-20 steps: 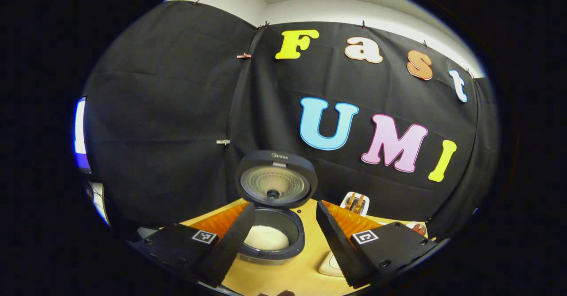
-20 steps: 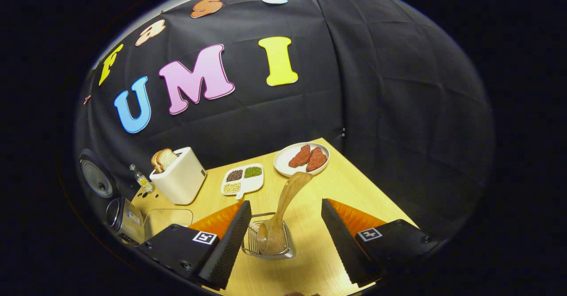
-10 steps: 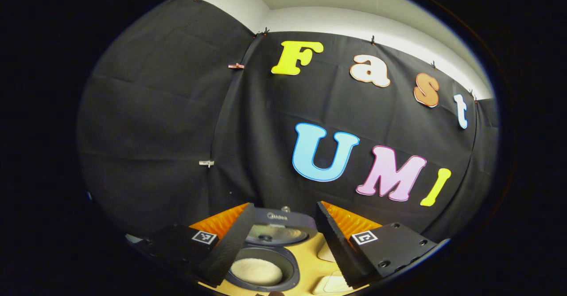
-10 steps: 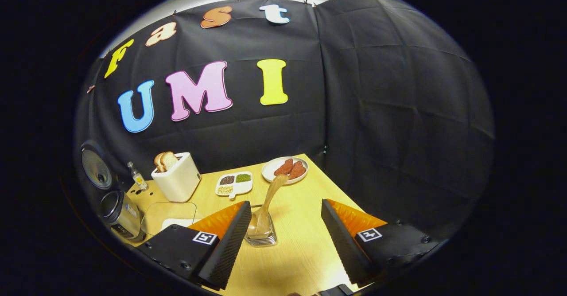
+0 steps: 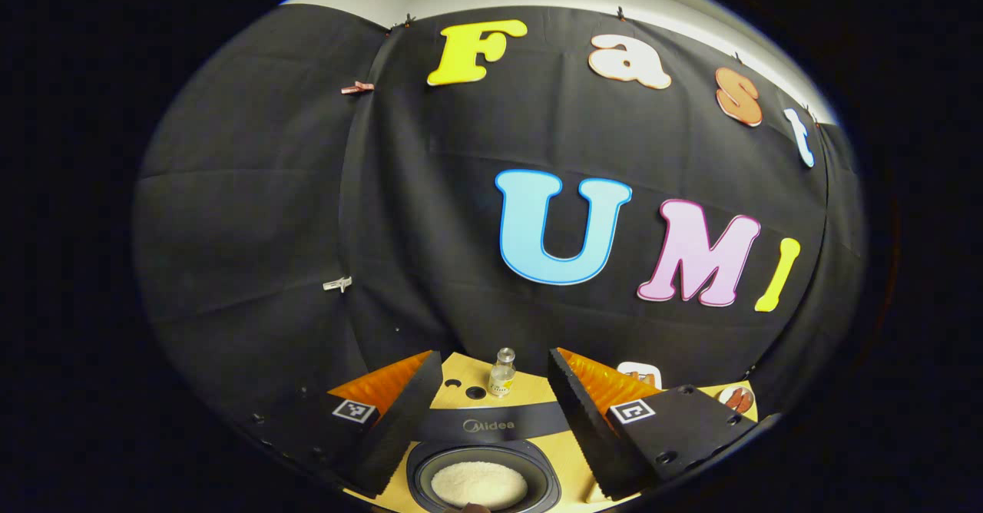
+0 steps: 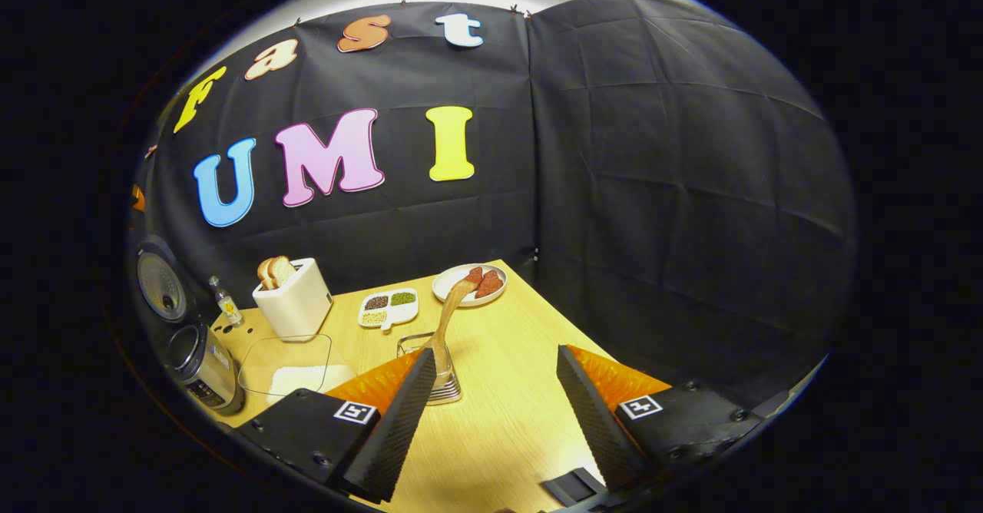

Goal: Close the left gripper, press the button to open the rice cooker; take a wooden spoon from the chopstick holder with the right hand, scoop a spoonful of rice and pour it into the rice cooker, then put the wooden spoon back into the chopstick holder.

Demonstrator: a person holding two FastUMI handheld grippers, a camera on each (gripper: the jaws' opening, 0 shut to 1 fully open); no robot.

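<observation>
Rice cooker (image 5: 491, 451) lid up, white rice inside, rim branded "Midea". Wooden spoon (image 6: 448, 315) leans in chopstick holder (image 6: 438, 371) right of cooker. Left gripper (image 5: 491, 413) and right gripper (image 6: 495, 409) both spread, empty.

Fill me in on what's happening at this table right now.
A person holds a gripper in each hand at a table. The rice cooker stands open with white rice in its pot. The left gripper hangs open above it, holding nothing. The wooden spoon stands in the chopstick holder, and the right gripper is open and apart from it. Nearby sit a toaster and a plate of food.
</observation>
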